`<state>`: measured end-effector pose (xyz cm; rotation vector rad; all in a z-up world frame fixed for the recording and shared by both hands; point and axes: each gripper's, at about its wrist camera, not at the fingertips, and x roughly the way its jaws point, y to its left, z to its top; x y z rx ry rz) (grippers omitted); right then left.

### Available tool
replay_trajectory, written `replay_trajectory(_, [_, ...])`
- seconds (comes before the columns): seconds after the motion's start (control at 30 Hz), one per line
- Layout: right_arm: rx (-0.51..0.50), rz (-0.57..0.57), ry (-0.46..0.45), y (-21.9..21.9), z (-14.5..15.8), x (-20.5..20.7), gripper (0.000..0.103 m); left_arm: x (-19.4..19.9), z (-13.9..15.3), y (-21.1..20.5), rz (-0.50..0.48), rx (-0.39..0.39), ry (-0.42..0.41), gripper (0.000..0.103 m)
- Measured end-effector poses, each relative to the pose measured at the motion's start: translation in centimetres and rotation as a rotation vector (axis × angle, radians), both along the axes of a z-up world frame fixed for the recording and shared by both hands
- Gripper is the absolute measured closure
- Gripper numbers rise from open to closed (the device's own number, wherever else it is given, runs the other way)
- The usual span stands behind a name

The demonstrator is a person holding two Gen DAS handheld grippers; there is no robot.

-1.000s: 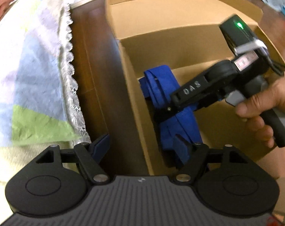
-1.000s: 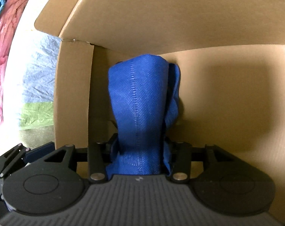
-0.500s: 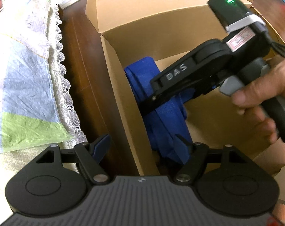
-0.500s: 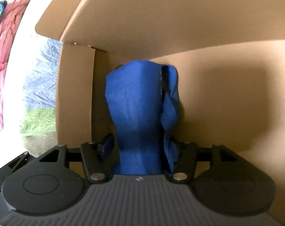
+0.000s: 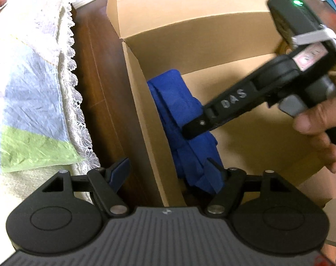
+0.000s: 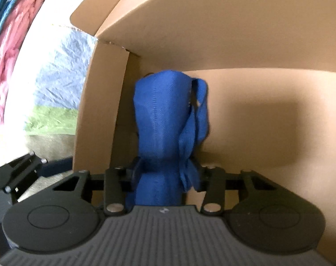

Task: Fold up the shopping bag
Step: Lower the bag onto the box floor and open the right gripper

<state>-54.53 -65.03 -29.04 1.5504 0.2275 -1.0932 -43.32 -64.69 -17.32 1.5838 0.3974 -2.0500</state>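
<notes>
The folded blue shopping bag stands inside the cardboard box, against its left wall. My right gripper is shut on the blue bag and holds it inside the box; it also shows in the left wrist view, with a hand on its handle. My left gripper is open. Its jaws straddle the box's left wall: one finger is outside over the wood, the other is inside beside the bag's near end.
The box sits on a dark wooden surface. A lace-edged patterned cloth lies to the left of it. Pink fabric shows far left in the right wrist view.
My right gripper has drawn back toward the right along the bag, still shut on it. The left gripper has shifted a little and stays open.
</notes>
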Motion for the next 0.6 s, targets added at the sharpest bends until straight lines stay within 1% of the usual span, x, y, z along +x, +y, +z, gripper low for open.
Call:
replay_trajectory(0.17, [-0.008, 0.026, 0.009, -0.9, 0.5, 0.9, 0.063, 0.4, 0.3, 0.3, 0.007, -0.003, 0.016, 0.029])
replay_trajectory(0.23, [-0.015, 0.022, 0.029, -0.7, 1.2, 0.8, 0.06, 0.6, 0.5, 0.6, 0.011, -0.009, 0.02, 0.029])
replay_trajectory(0.27, [-0.017, 0.018, 0.042, -0.6, 1.6, 0.8, 0.055, 0.8, 0.6, 0.8, 0.013, -0.012, 0.023, 0.029])
replay_trajectory(0.3, [-0.02, 0.015, 0.057, -0.4, 2.1, 0.7, 0.054, 0.9, 0.7, 0.9, 0.015, -0.015, 0.025, 0.029])
replay_trajectory(0.4, [-0.042, 0.01, 0.103, 0.5, 3.8, 0.7, 0.046, 1.0, 1.2, 1.4, 0.016, -0.029, 0.035, 0.029])
replay_trajectory(0.43, [-0.051, 0.009, 0.117, 0.9, 4.5, 0.7, 0.039, 0.9, 1.6, 1.7, 0.014, -0.038, 0.04, 0.029])
replay_trajectory(0.47, [-0.059, 0.007, 0.133, 1.5, 5.2, 0.6, 0.03, 0.9, 2.0, 1.9, 0.012, -0.048, 0.05, 0.029])
replay_trajectory(0.57, [-0.078, 0.002, 0.196, 3.9, 7.3, -0.9, 0.015, 0.7, 3.3, 2.4, 0.02, -0.071, 0.086, 0.026])
replay_trajectory(0.6, [-0.084, 0.002, 0.217, 4.4, 8.2, -1.4, 0.014, 0.6, 3.7, 2.7, 0.024, -0.083, 0.091, 0.026])
